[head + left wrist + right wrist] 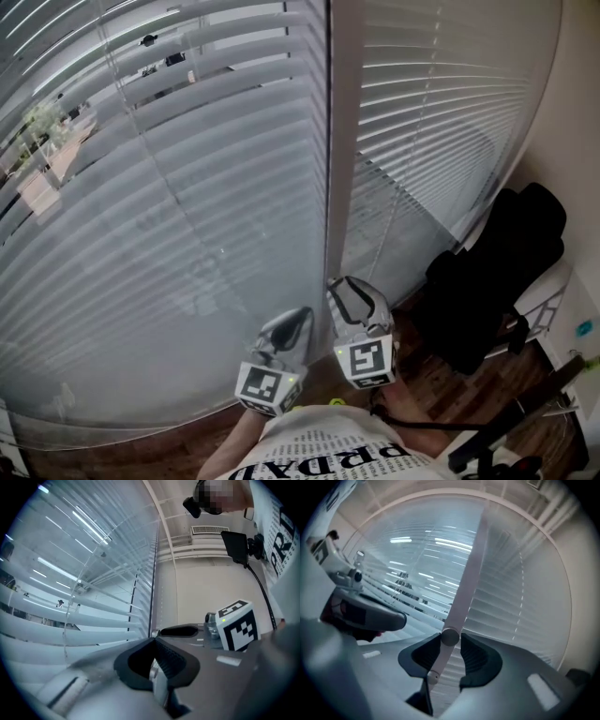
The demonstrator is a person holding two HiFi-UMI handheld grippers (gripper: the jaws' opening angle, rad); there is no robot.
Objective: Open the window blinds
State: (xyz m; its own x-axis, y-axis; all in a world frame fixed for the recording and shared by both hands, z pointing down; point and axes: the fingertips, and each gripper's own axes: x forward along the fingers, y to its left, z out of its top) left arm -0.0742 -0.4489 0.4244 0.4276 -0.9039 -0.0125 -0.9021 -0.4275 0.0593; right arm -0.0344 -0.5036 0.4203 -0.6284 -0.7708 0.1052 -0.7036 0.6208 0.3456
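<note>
- Window glass spans the far side of the room above a wood floor [441, 375]. The left blind [169, 206] and the right blind [441, 122] hang over it, with a white post [339, 141] between them.
- At the foot of that post, the right hand-held gripper [450, 638] has its jaws narrow. The tips are closed on the round knob of a white wand [439, 659], whose thin lower end passes down between the pads.
- Just left of it, the left hand-held gripper [154, 640] has its jaws together with nothing between them. It points at the left blind.
- Each gripper carries a marker cube [366, 361] at its near end.
- Above the jaws, the wand runs up across the slats, in line with the post.
- In the left blind, the far upper slats stand tilted with gaps, and some greenery outside shows through them. The lower slats look grey and closer together.
- To the right, a black chair [497, 272] stands by the side wall [572, 112], well apart from the grippers.
- Nearest, at the bottom of the head view, is the person's white printed shirt [328, 455].
</note>
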